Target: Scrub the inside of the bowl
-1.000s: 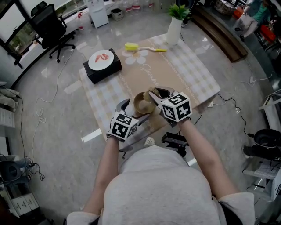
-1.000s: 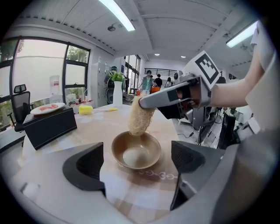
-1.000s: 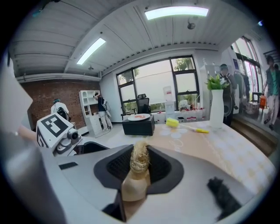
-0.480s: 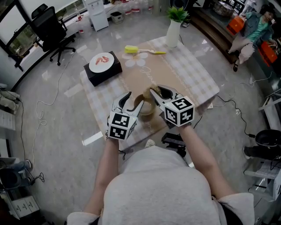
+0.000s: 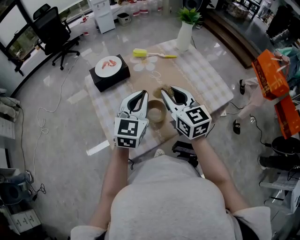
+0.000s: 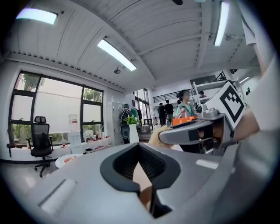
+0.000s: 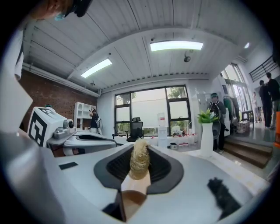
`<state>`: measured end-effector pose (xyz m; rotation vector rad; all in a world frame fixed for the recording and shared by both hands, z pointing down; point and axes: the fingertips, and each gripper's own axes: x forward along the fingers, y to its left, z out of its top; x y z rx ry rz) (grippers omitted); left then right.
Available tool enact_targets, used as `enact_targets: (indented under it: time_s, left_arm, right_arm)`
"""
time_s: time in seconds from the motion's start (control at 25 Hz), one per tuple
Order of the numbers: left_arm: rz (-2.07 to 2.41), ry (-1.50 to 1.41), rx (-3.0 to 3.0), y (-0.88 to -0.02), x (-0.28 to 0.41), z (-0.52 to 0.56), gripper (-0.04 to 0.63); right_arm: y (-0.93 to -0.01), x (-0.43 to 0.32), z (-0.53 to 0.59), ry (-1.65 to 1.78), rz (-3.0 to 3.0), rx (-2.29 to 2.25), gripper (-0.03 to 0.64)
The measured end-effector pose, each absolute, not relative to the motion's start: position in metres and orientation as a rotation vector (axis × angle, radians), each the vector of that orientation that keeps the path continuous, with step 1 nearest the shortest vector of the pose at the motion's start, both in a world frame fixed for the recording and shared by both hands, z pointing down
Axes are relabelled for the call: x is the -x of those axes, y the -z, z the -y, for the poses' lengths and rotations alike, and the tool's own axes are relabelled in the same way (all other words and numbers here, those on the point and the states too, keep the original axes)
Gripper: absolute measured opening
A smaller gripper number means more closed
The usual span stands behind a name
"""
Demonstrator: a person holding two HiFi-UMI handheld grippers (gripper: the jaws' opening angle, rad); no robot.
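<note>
The bowl (image 5: 156, 112) is standing on the tabletop (image 5: 206, 75), between both grippers. The right gripper (image 5: 169, 93), clamping the scrubber (image 7: 140, 159), is hovering just right of its rim; the left gripper (image 5: 139, 95) is closing empty beside it.

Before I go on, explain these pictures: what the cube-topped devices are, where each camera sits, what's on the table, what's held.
No robot: a person holds a hand-held gripper in each hand; the marked cubes are part of them. One camera sits on the person's head, looking down; the other two ride on the grippers, looking along their jaws. On the checked table: a tan bowl, a black box under a white plate, a yellow brush, a plant in a white vase. The right hand-held gripper clamps a straw-coloured scrubber; the left hand-held gripper is shut, seemingly empty.
</note>
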<state>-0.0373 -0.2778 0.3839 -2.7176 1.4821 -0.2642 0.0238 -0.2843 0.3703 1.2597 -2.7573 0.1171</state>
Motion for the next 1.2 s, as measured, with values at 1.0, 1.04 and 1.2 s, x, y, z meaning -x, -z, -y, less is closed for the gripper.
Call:
enact_targets:
  time_s: [1.0, 1.04, 1.2]
  left_arm:
    - [-1.457, 0.194, 2.693, -0.361, 0.033, 0.283, 0.002]
    - [-1.459, 0.197, 2.693, -0.362, 0.033, 0.283, 0.002]
    - [-1.466, 0.202, 2.697, -0.364, 0.035, 0.282, 0.002]
  right_arm:
    - [-0.355, -0.025, 0.278, -0.021, 2.754, -1.306, 0.094]
    - [-0.356, -0.024, 0.278, -0.02, 2.754, -1.302, 0.094]
    - [-0.359, -0.02, 0.275, -0.02, 2.754, -1.284, 0.094]
